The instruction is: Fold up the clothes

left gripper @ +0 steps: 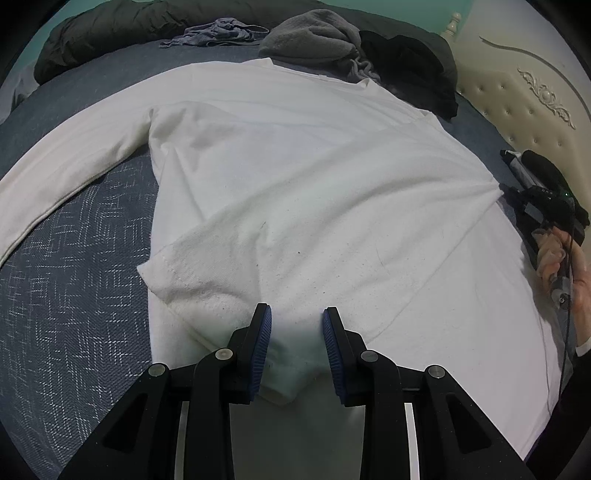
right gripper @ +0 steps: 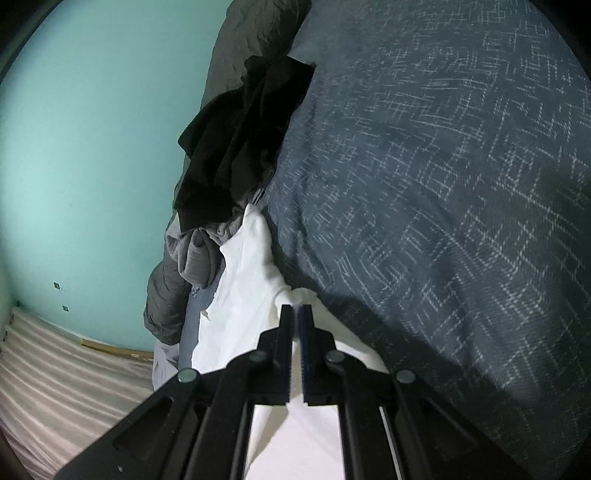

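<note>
Dark blue bedding (left gripper: 74, 295) with a pale crosshatch weave covers the bed and carries everything in sight; a turquoise wall (right gripper: 92, 129) rises behind it, and a cream tufted headboard (left gripper: 517, 103) with carved scrollwork stands at the right edge of the left wrist view; spread flat across the bedding lies a white long-sleeved shirt (left gripper: 295, 166), one sleeve (left gripper: 66, 177) stretched out to the left, the other sleeve folded back across the body so that its cuff (left gripper: 177, 273) rests on the cloth near the lower left; the left gripper (left gripper: 297, 314) sits low over the near part of the shirt with its blue-padded fingers (left gripper: 260, 343) set apart, white cloth lying in the gap between them but not pinched; the right gripper (right gripper: 295, 308) has its fingers drawn nearly together on a bunched fold of the white shirt, the cloth puckering at the tips; in the left wrist view that same gripper shows at the far right, held in the person's right hand (left gripper: 554, 254), at the shirt's edge; beyond the shirt's far end lie a grey towel-like bundle (left gripper: 314, 37), a black garment (left gripper: 406, 62), a small crumpled blue-grey garment (left gripper: 218, 33), and a dark olive quilt (left gripper: 129, 22) along the wall
</note>
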`<action>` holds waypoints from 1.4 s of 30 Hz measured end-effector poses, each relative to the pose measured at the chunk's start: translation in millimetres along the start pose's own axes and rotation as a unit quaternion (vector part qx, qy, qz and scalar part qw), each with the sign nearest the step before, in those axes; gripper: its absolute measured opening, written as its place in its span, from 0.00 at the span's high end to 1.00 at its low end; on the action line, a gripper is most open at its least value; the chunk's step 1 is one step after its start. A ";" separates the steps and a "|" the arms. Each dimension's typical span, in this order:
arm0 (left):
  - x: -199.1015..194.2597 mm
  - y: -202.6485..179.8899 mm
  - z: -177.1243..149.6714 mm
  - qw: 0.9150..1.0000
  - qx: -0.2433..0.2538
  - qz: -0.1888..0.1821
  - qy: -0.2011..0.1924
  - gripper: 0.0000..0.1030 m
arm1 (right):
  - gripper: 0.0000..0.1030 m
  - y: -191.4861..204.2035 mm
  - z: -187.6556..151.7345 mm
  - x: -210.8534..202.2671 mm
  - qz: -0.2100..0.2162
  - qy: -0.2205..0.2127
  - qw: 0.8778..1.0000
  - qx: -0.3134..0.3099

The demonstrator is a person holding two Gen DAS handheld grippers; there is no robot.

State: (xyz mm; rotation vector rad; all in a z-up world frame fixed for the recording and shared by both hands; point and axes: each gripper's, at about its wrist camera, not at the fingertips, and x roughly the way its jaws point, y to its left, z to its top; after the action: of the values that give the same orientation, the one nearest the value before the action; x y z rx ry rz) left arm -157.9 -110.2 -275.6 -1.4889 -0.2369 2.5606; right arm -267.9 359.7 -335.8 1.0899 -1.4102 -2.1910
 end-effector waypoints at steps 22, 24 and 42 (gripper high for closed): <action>-0.4 -0.7 -3.8 1.000 0.005 0.005 0.001 0.69 | 0.99 -7.3 7.4 5.5 0.024 -0.012 1.000 0.016; -0.6 -0.5 -4.2 1.000 0.005 0.006 0.001 0.69 | 0.99 -10.9 7.8 -1.1 0.029 -0.025 0.999 0.028; -0.9 -1.7 -3.9 1.000 0.006 0.008 0.002 0.69 | 1.00 -26.7 -2.9 -11.0 0.012 -0.041 0.996 0.082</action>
State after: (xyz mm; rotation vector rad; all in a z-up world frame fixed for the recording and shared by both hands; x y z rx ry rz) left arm -154.0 -108.5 -276.4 -1.4978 -0.2087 2.5671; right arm -255.0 377.0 -355.1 1.0392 -1.6567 -2.1565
